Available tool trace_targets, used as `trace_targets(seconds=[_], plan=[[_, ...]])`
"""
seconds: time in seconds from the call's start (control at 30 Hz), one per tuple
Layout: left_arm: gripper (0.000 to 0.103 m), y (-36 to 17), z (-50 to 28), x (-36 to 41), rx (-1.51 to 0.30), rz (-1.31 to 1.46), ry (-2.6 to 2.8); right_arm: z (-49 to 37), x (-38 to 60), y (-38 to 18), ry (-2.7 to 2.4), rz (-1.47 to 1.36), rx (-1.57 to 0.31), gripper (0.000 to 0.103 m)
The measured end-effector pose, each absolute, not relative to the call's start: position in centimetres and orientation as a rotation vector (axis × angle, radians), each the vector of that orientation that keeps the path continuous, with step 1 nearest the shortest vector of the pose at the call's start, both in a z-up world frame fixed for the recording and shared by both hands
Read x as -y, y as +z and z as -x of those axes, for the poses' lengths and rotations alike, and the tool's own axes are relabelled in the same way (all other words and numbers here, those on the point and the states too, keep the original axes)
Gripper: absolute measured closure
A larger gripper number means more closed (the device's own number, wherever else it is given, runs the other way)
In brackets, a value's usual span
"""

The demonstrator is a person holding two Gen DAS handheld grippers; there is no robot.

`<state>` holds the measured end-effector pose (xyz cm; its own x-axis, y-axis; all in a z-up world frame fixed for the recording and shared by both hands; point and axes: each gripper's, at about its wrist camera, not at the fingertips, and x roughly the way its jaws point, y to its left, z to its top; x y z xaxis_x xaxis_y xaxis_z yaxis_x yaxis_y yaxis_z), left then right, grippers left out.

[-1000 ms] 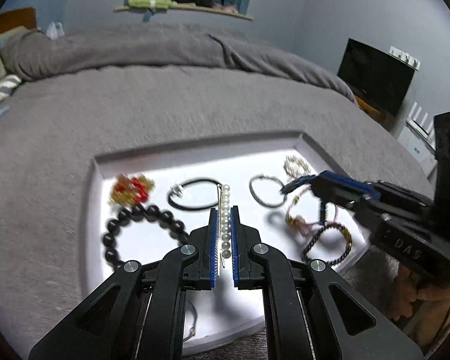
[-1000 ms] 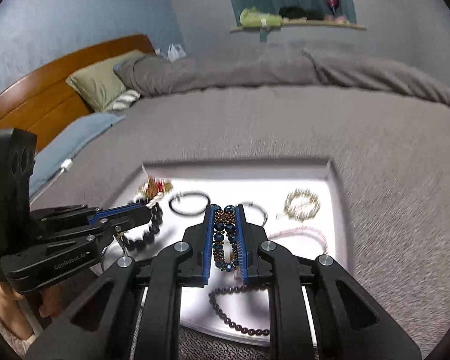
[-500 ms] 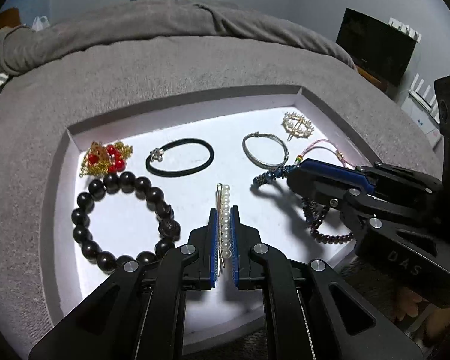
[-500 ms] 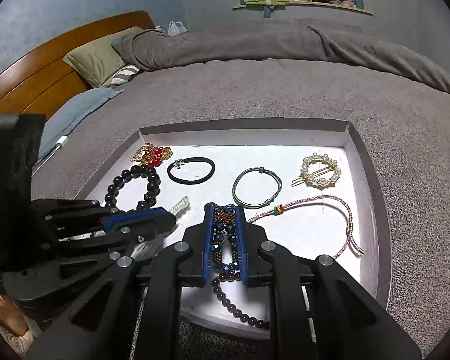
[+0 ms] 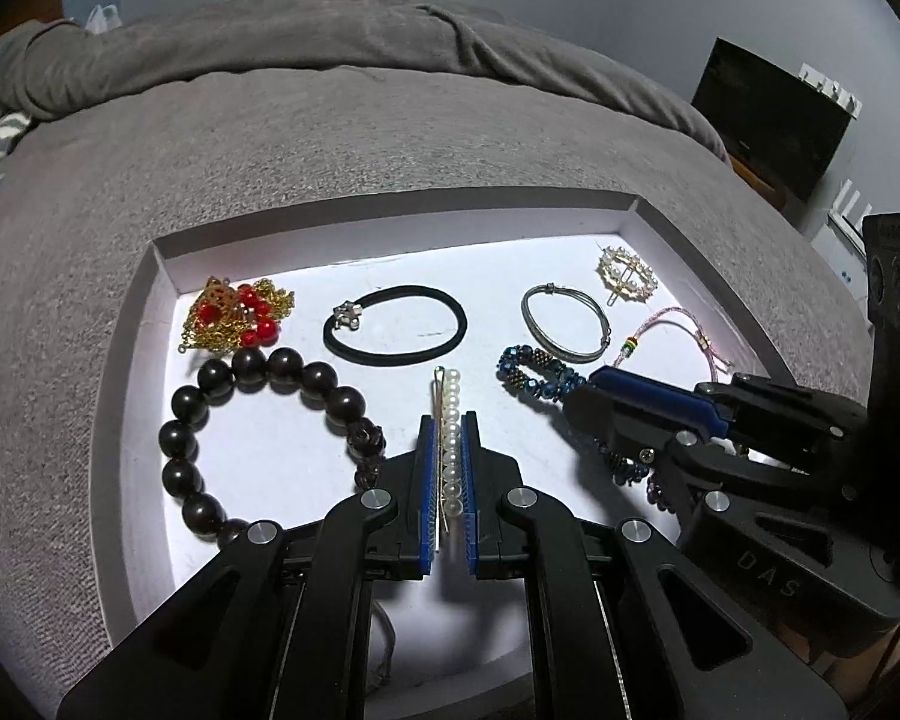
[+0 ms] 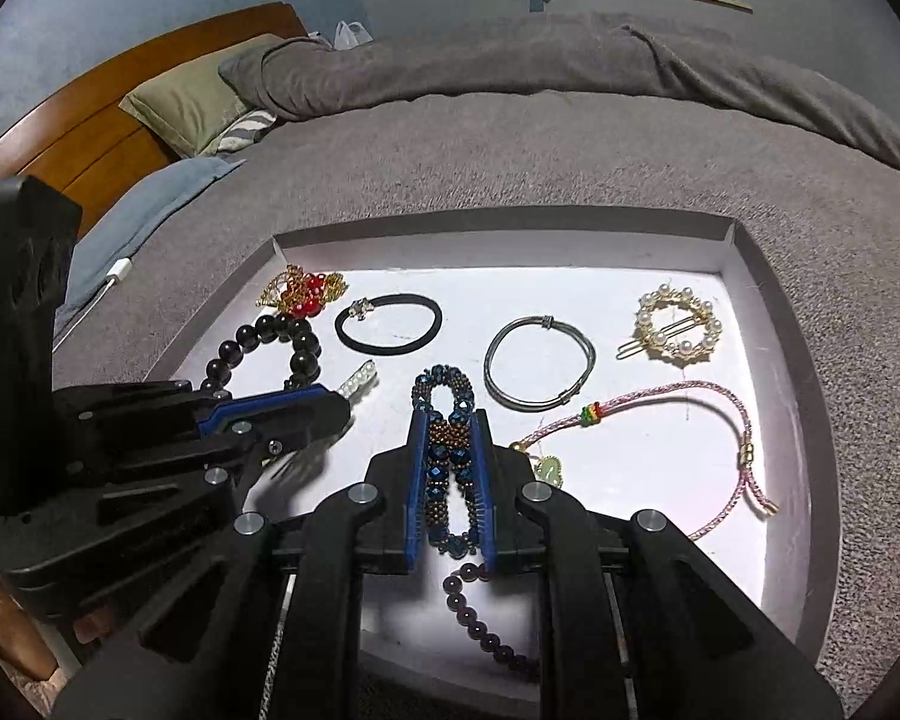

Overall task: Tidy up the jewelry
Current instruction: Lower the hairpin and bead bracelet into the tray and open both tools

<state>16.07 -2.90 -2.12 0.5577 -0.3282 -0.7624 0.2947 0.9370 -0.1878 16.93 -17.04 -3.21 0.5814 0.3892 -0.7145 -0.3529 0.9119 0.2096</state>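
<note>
Jewelry: gathered in a shallow white tray [image 5: 144, 360] that is set on a bed [image 5: 390, 138] covered in grey.
Left tongs [image 5: 448, 438]: pressed onto a pearl hair clip [image 5: 450, 420], which is pinched between the blue pads.
Clip axis: the long axis is aligned with the fingers, the free end pointed at the far wall of the tray.
Right tongs [image 6: 450, 456]: closed on a blue beaded bracelet [image 6: 447, 414], which is squeezed into a narrow loop running along the fingers, its free end pointed away.
Around the left tongs: a dark bead bracelet [image 5: 258, 414] is seen just to the left, a black hair tie [image 5: 396, 324] beyond the clip tip, a red and gold piece [image 5: 234, 315] in the far left corner.
Around the right tongs: a silver bangle [image 6: 540, 363] is found just beyond, a pearl ring clip [image 6: 678, 327] farther right, a pink cord bracelet [image 6: 660, 414] beside it, a purple bead strand [image 6: 486, 624] under the fingers.
Open room: bare white floor is left in the near middle of the tray; walls close all visible sides.
</note>
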Motion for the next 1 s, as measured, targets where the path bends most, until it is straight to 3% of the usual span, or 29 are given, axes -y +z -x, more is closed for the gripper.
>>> trace_targets(seconds=[0.4, 0.6, 0.77, 1.0], plan=[[0.094, -2.1, -16.2, 2.8, -0.909, 0.049, -0.354, -16.6, 17.4, -2.6, 0.429, -0.063, -0.83, 0.088], [0.082, -1.8, -16.0, 2.7, -0.899, 0.057, -0.353, -16.3, 18.5, -2.1, 0.399, -0.086, -0.809, 0.087], [0.082, -0.8, -15.4, 2.5, -0.851, 0.063, -0.357, -15.8, 20.5, -0.9, 0.354, -0.137, -0.763, 0.087], [0.07, 1.7, -13.0, 2.4, -0.743, 0.02, -0.332, -14.4, 23.1, 0.2, 0.304, -0.165, -0.716, 0.087]])
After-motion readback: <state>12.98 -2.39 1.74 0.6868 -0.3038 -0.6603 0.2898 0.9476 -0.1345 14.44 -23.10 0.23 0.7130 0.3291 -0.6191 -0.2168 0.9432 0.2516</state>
